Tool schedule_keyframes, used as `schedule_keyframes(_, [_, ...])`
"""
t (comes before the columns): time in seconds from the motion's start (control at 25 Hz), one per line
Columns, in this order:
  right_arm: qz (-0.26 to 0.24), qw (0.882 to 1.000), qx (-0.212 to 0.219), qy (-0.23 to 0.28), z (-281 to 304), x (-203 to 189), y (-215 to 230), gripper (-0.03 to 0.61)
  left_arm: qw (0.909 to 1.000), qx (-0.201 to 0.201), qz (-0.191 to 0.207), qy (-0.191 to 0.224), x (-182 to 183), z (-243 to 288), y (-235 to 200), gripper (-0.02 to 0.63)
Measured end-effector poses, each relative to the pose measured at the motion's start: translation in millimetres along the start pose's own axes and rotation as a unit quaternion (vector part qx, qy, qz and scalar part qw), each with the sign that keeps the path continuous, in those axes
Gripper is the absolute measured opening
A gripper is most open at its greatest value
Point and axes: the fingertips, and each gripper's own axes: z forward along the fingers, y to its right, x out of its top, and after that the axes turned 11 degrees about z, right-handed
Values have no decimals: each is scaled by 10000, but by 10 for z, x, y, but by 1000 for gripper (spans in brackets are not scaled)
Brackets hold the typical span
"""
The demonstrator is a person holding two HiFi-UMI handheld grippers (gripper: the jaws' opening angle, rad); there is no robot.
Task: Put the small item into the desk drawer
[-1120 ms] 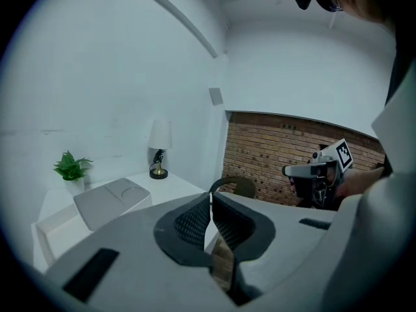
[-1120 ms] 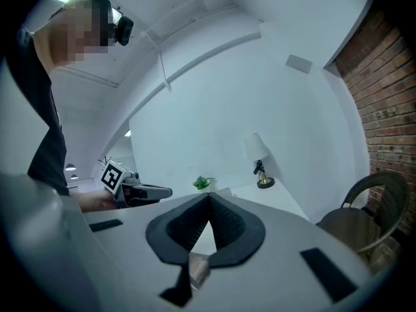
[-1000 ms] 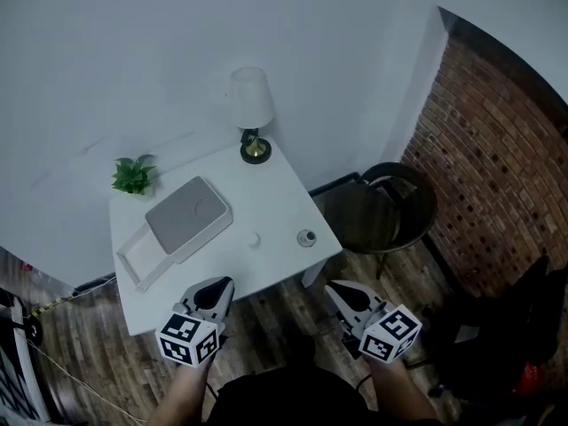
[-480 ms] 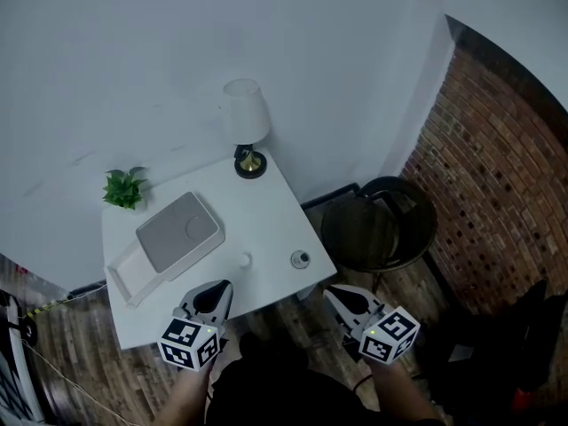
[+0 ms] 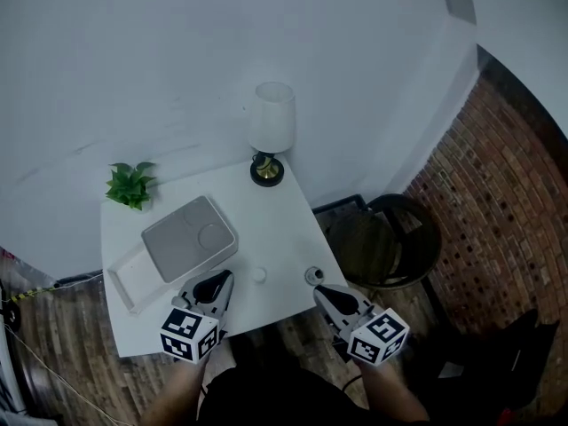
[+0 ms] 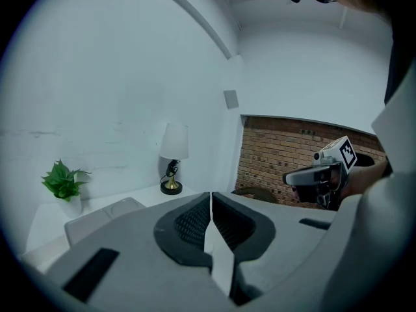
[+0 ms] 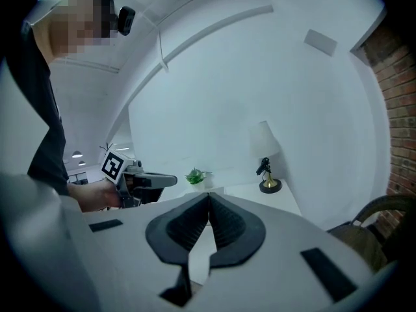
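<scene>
A small white round item lies near the front edge of the white desk. A small metallic round item sits at the desk's front right edge. A grey box has a white tray sticking out of its near-left side like a pulled-out drawer. My left gripper hangs over the front edge, left of the white item, its jaws shut with nothing between them. Beside the metallic item, my right gripper is also shut and holds nothing.
A white lamp stands at the desk's back right corner and a small green plant at the back left. A dark round chair stands right of the desk, with a brick wall beyond it. White walls lie behind the desk.
Both grippers have moved forward from over the wooden floor to the desk's front edge. The right one now reaches the metallic item. Nothing on the desk has shifted.
</scene>
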Motion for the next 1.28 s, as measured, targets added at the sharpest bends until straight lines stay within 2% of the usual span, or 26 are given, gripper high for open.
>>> schedule_keyframes(0.24, [-185, 9991, -120, -369, 429, -89, -113, 5, 9998, -107, -140, 14, -123, -31, -294, 18])
schedule_keyframes(0.4, [-289, 9977, -292, -537, 668, -171, -123, 6, 9993, -347, -111, -37, -232, -43, -403, 18])
schedule_keyframes(0.44, [-322, 9973, -353, -557, 715, -184, -126, 14, 9991, -421, -88, -61, -263, -52, -419, 18])
schedule_keyframes(0.48, [-348, 9969, -408, -574, 754, -194, -130, 55, 9988, -484, -75, -86, -293, -62, -435, 18])
schedule_keyframes(0.52, [-365, 9966, -452, -591, 787, -204, -133, 69, 9985, -532, -74, -106, -317, -69, -453, 18])
schedule_keyframes(0.76, [-360, 9939, -508, -910, 958, -385, -67, 105, 9973, -686, -151, -216, -416, 47, -528, 18])
schedule_keyframes(1.04, [-242, 9906, -403, -1287, 1207, -605, 203, 174, 9946, -887, -222, -499, -573, 403, -455, 18])
schedule_keyframes(1.28, [-172, 9850, -199, -1704, 1468, -900, 375, 215, 9927, -828, -371, -798, -762, 595, -517, 18])
